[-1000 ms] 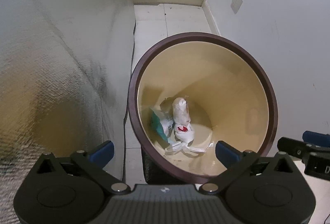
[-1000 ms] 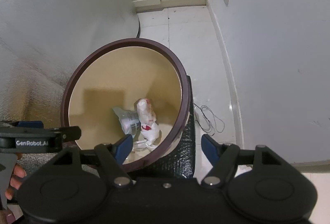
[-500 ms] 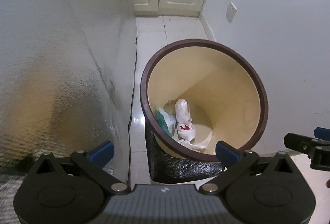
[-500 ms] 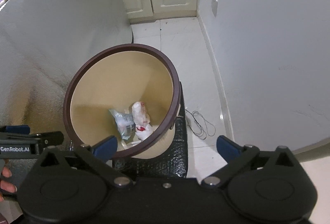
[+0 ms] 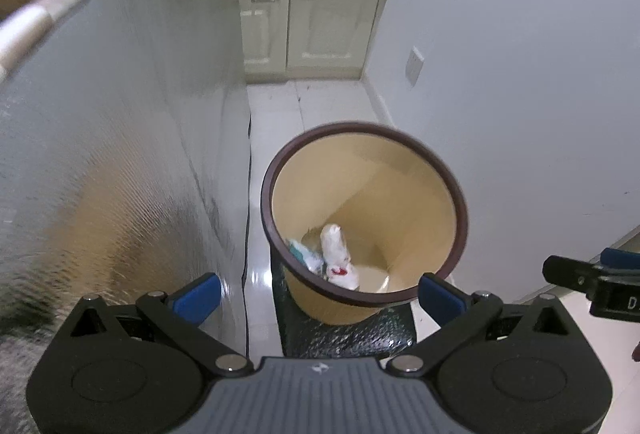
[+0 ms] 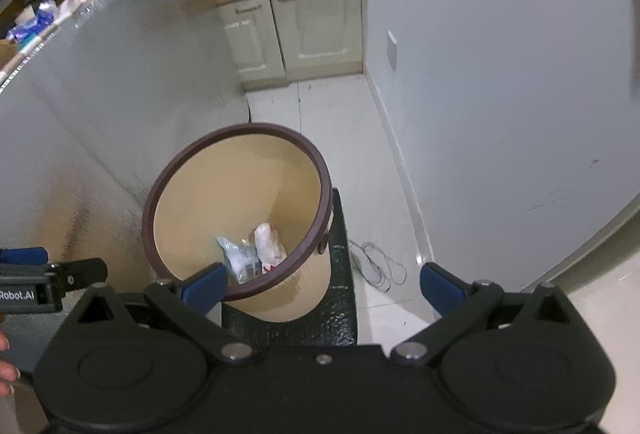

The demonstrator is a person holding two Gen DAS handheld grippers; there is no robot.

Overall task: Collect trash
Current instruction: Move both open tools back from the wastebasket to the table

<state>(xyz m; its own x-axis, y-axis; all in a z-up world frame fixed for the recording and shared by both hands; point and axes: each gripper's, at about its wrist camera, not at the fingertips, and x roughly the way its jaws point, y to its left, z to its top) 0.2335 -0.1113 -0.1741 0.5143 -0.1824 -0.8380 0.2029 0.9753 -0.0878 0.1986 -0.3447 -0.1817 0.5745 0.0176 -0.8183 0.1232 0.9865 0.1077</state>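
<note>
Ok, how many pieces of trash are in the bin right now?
2 visible: a white wrapper with red print near the middle of the bin floor, and a teal-and-white packet beside it, toward the foil-covered wall. More may be hidden underneath.

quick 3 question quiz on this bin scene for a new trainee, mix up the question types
1. True or false: the left tool is shut on a piece of trash.
2. Multiple choice: the trash bin stands on A) a black mat, B) a wooden stool, C) a countertop.
3. Fill in: the white crumpled bag lies ____ the bin.

Key: 1 false, both it and the right tool are open and hold nothing; 2 A; 3 inside, at the bottom beside a teal wrapper.
</note>
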